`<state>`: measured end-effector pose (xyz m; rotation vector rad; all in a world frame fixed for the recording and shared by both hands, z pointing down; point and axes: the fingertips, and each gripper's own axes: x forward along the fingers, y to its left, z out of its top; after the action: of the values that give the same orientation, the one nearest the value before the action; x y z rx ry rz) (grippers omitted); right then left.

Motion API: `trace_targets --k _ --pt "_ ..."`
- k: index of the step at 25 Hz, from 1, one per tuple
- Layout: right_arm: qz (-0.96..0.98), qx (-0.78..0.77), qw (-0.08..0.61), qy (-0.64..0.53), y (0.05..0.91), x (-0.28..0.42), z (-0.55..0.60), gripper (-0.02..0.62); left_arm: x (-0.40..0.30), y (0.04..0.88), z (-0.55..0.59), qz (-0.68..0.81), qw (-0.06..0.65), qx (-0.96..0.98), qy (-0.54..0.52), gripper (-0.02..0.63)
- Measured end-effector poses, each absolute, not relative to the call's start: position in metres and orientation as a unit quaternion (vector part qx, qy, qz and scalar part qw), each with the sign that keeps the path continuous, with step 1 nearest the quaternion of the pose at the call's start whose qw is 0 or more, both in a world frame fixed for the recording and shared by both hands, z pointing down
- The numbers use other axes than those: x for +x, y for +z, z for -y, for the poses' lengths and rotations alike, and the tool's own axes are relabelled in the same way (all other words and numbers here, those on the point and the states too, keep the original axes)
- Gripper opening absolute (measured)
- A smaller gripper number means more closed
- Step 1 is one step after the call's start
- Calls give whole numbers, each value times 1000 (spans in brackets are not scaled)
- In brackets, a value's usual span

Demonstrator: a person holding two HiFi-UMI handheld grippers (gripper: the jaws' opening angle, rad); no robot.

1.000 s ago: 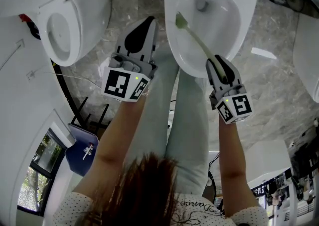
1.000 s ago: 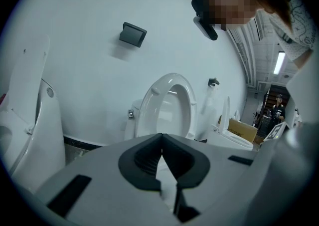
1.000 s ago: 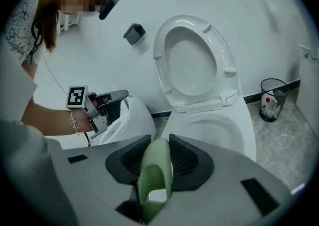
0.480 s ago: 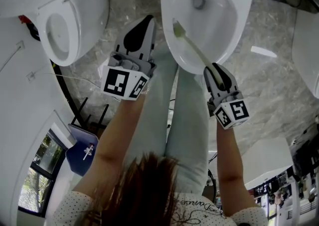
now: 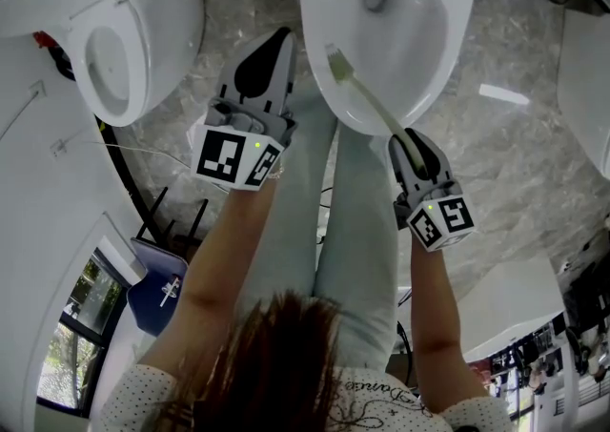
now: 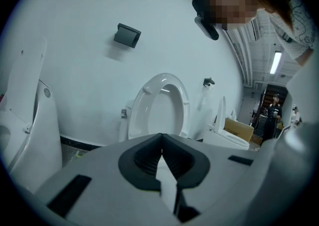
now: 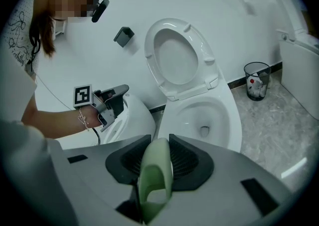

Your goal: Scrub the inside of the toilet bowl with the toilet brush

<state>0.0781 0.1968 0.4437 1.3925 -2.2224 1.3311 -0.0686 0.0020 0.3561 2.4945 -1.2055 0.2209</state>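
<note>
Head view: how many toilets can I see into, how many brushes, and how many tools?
Toilets I can see into: 2, the left toilet and the middle toilet
Brushes: 1, the brush
Tools: 2, the left tool and the right tool
Total: 5

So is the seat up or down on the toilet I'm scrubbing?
Up: the seat stands raised behind the open bowl.

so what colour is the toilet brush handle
Pale green; the toilet brush handle shows best in the right gripper view, between the jaws.
</note>
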Motion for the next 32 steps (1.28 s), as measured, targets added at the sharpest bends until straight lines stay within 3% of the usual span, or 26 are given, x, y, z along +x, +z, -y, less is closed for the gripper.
trace_targets --k 18,32 --pt "746 458 129 466 440 100 -231 124 -53 356 -14 421 182 885 82 3" --pt "772 423 215 424 437 112 -248 124 -48 358 -14 417 183 886 85 3"
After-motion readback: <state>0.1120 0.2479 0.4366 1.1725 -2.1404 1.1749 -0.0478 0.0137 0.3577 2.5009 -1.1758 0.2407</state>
